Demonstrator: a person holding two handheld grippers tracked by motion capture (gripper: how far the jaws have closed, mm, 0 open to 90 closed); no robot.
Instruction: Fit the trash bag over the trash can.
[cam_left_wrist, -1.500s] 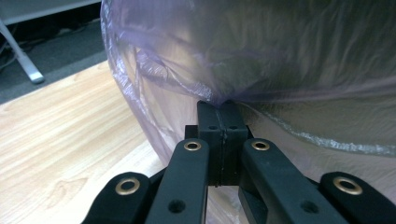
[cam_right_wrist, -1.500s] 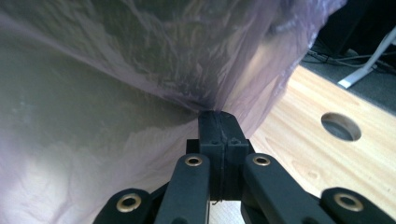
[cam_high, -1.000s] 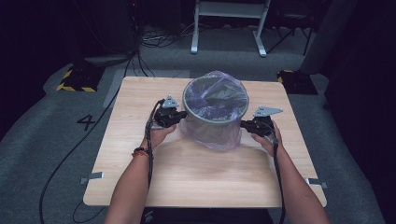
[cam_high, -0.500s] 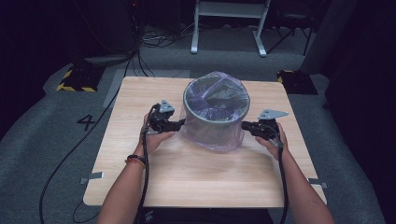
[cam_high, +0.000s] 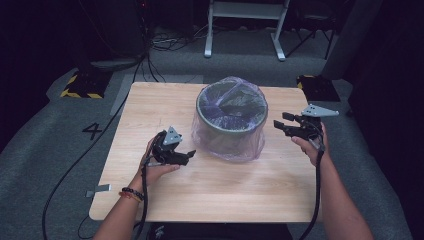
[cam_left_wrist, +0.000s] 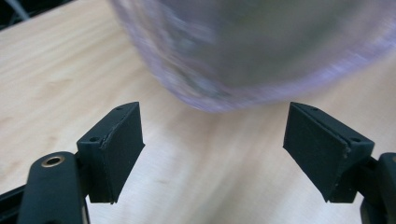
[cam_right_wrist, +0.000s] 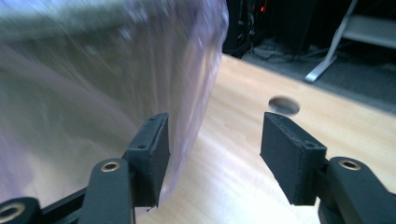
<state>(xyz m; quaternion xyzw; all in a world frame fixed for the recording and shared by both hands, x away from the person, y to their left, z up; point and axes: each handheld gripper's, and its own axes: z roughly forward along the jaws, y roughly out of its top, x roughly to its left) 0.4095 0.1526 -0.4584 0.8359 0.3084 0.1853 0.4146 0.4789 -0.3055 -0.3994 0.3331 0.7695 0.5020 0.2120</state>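
We've both jaws spread, just been opening, nothing between: left gripper (cam_high: 189, 155), right gripper (cam_high: 280, 121). Bag (cam_high: 250, 145) over bin (cam_high: 231, 117) looks thin, slippery, tear-prone; pinch its loose skirt near the base.

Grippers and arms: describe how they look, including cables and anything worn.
Both the left gripper and the right gripper are matt black, each topped by a grey three-cornered plate, with flat black jaw pads and brass-coloured pivot rivets. A black cable trails from each along the forearm. The arms are sleeveless; a dark beaded bracelet circles the left wrist.
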